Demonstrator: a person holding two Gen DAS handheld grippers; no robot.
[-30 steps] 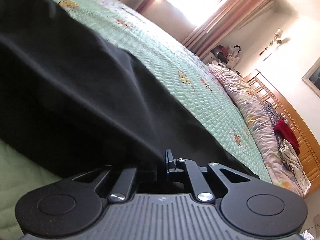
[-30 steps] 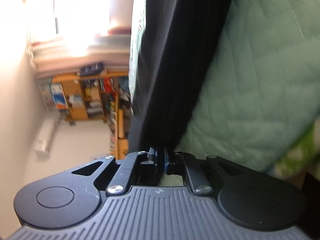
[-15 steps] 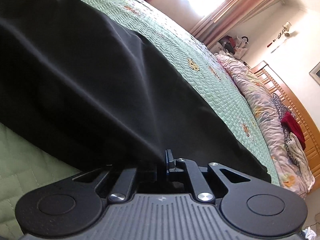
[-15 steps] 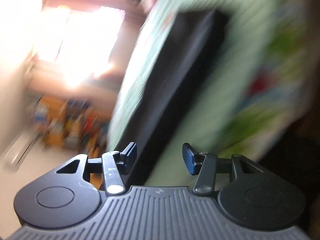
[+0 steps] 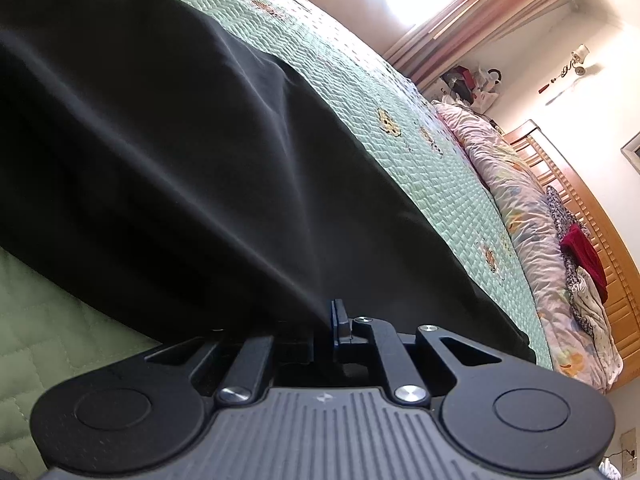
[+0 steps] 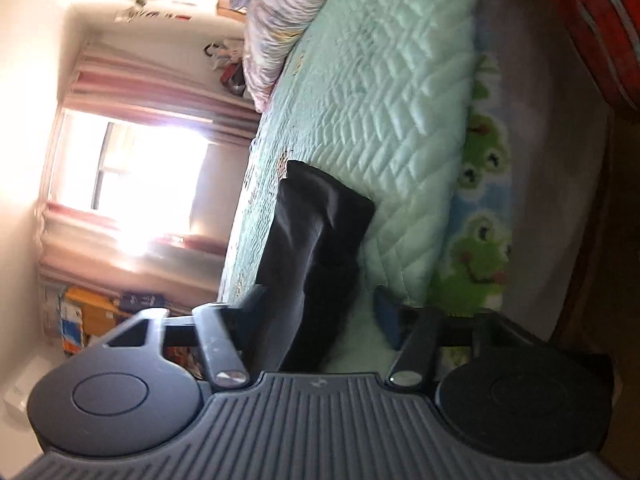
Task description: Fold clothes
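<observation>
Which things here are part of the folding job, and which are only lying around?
Job: black garment; left gripper, shut on it; right gripper, open.

Lying around: green quilt, floral duvet, red cloth, headboard, frog blanket, curtains.

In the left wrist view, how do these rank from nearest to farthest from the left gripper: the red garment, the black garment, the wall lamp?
1. black garment: clamped in the left gripper, spread over the bed.
2. red garment: at right, beside the wooden headboard.
3. wall lamp: upper right, on the far wall.
</observation>
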